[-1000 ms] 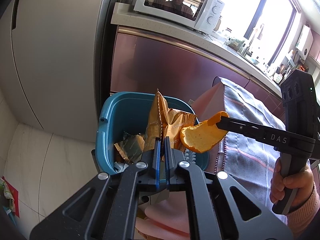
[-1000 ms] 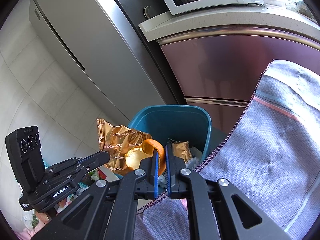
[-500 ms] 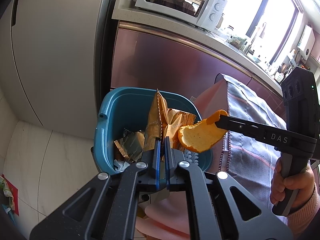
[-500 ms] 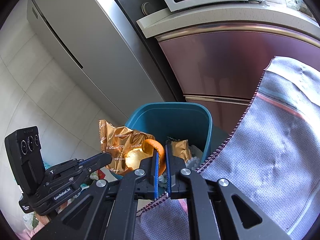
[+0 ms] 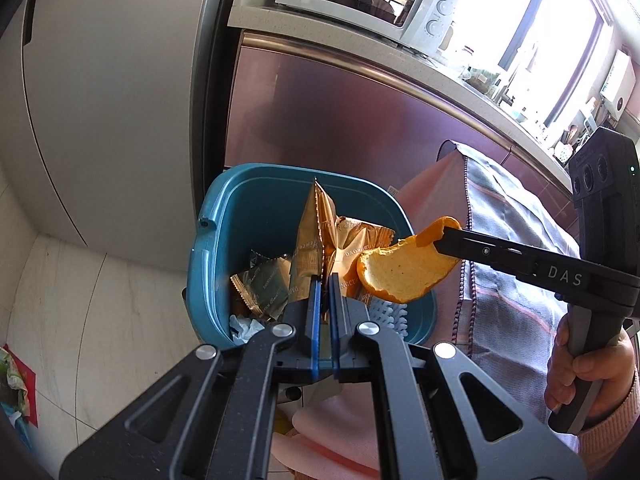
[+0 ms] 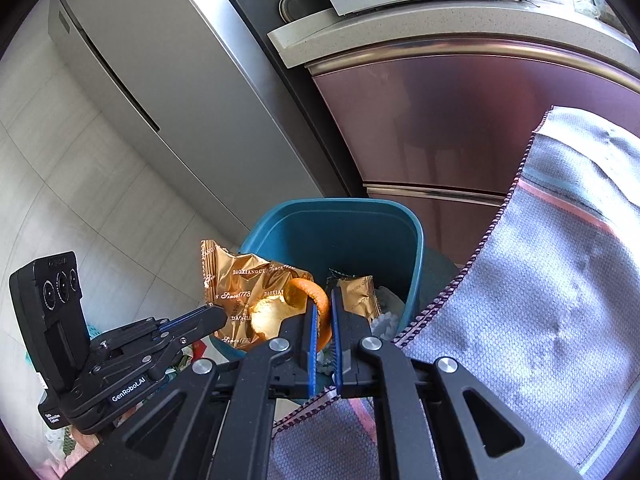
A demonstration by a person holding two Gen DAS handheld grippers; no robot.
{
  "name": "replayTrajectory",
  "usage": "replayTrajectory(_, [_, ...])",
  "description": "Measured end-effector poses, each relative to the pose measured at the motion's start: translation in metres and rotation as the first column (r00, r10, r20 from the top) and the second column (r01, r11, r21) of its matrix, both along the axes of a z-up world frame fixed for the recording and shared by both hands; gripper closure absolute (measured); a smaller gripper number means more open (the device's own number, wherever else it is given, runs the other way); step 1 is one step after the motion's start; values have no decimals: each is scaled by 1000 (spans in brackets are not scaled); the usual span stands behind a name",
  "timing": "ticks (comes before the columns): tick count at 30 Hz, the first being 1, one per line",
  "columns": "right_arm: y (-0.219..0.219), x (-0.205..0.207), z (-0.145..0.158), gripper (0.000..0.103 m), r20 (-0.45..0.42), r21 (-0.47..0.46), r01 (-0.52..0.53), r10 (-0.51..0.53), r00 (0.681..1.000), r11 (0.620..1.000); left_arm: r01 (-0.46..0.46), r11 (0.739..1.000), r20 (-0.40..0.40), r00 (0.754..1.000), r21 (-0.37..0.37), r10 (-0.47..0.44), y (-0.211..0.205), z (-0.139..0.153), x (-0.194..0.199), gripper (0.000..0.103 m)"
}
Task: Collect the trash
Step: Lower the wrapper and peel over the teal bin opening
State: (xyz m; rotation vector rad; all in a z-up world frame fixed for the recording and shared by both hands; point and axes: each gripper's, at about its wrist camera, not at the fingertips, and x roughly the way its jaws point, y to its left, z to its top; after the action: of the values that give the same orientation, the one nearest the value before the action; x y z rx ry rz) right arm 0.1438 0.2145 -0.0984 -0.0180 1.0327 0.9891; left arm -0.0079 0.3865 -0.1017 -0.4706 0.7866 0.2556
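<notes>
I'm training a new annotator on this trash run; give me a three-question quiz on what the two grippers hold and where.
1. True or false: the left gripper is shut on the gold wrapper.
2. What does the right gripper hold? A) a spoon B) the orange peel C) a bottle
3. Which container do both items hang over?

Key:
1. True.
2. B.
3. The teal bin, which already holds another wrapper.
</notes>
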Motion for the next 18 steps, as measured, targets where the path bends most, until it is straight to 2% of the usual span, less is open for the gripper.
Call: replayTrajectory(18, [9, 2, -8, 98, -4, -45, -4, 4, 1000, 999, -7, 1000, -24, 1000, -8, 6, 2, -14, 6, 99])
